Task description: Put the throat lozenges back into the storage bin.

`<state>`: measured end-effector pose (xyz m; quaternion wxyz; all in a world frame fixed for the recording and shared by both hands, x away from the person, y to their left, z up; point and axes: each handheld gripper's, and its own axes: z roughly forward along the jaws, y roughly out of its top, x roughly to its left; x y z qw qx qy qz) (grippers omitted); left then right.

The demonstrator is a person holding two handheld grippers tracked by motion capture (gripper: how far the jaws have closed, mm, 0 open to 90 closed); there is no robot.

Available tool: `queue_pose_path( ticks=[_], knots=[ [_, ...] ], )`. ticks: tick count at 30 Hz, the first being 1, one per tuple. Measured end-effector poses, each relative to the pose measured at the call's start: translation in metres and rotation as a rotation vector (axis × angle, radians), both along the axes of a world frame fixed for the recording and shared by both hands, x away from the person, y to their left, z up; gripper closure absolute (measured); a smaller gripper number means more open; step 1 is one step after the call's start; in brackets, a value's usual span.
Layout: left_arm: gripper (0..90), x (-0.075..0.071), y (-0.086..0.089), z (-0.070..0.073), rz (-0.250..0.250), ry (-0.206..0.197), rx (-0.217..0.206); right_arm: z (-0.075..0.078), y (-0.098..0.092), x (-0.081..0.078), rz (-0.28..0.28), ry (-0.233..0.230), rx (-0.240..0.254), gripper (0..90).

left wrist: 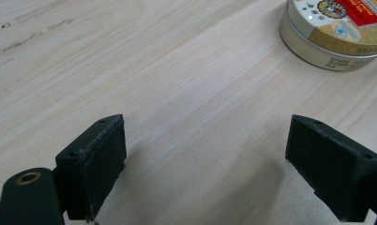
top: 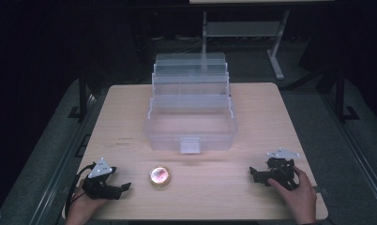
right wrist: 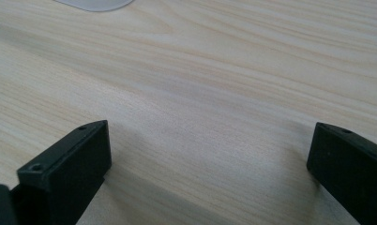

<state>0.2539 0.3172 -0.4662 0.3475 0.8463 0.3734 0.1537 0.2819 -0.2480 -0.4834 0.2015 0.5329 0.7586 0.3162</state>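
The small round metal tin with a red-and-gold printed lid [top: 159, 176] sits on the light wooden table [top: 252, 122], near its front edge, before the clear plastic tiered storage box [top: 191, 117], which we judge opened to receive it. Left gripper [top: 126, 186] and right gripper [top: 252, 173] rest beside it, jaws apart, empty.

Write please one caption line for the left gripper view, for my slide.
Open left tool low over the wooden table, with a round tin ahead, untouched.
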Motion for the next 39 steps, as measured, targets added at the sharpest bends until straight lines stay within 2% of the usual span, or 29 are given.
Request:
queue_pose_path(
  ticks=[10,19,28,39],
  knots=[
    [12.4,0.001,-0.004,0.008,-0.013,0.009,0.006,0.000,0.000,0.000,0.001,0.000,0.000,0.0],
    [12.8,0.004,-0.011,0.015,-0.054,0.033,0.040,0.000,0.000,0.000,0.002,-0.002,-0.002,0.0],
    [12.8,0.007,-0.017,0.021,-0.081,0.051,0.045,0.000,0.000,0.000,0.002,-0.001,-0.002,0.0],
    [13.0,0.011,-0.024,0.027,-0.106,0.052,0.046,0.000,0.000,0.000,0.002,-0.001,-0.002,0.0]
  ],
)
